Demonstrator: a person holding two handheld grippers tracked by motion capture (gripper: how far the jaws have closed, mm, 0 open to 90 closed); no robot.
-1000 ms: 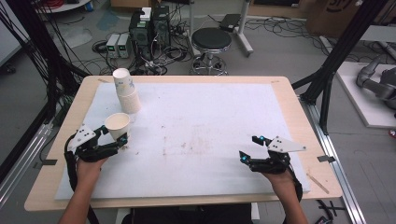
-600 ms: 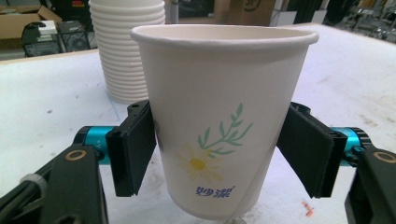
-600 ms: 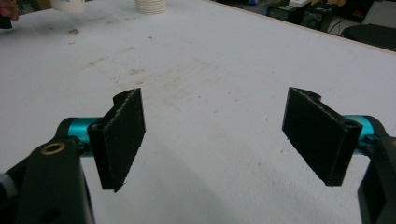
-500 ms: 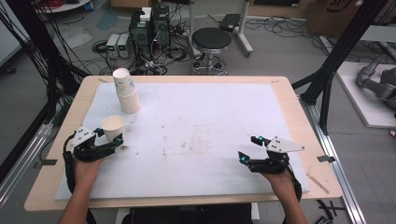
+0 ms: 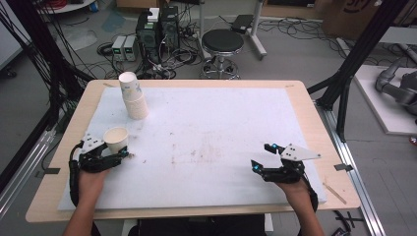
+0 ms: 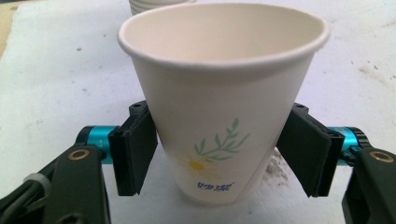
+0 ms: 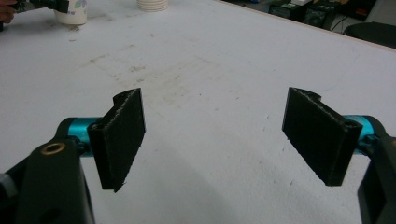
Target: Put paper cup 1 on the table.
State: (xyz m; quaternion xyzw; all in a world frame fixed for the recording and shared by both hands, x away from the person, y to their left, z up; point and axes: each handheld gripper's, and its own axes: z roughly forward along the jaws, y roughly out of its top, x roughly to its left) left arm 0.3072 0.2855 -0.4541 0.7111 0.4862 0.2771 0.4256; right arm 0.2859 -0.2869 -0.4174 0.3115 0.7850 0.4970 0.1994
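Since a second ago, the left gripper (image 5: 115, 155) and the single paper cup (image 5: 116, 139) between its jaws have drawn a little nearer the person's edge, and its jaws have just been closing around the cup.

Covering most of the wooden table (image 5: 314, 118) is a white mat (image 5: 221, 128), scuffed with brownish marks near its middle. On the mat's far left stands a stack of upturned paper cups (image 5: 133, 96), well apart from the single cup.

That cup stands upright, mouth up, on the near left part of the mat. In the left gripper view the cup (image 6: 219, 107), printed with a daisy and blue characters, sits between the two black pads (image 6: 135, 154); the left pad touches its wall, while the right pad stands just beside it with a thin gap, so the grip is not yet closed.

At the near right, the right gripper (image 5: 263, 156) rests low over the mat with its jaws spread wide and nothing between them.
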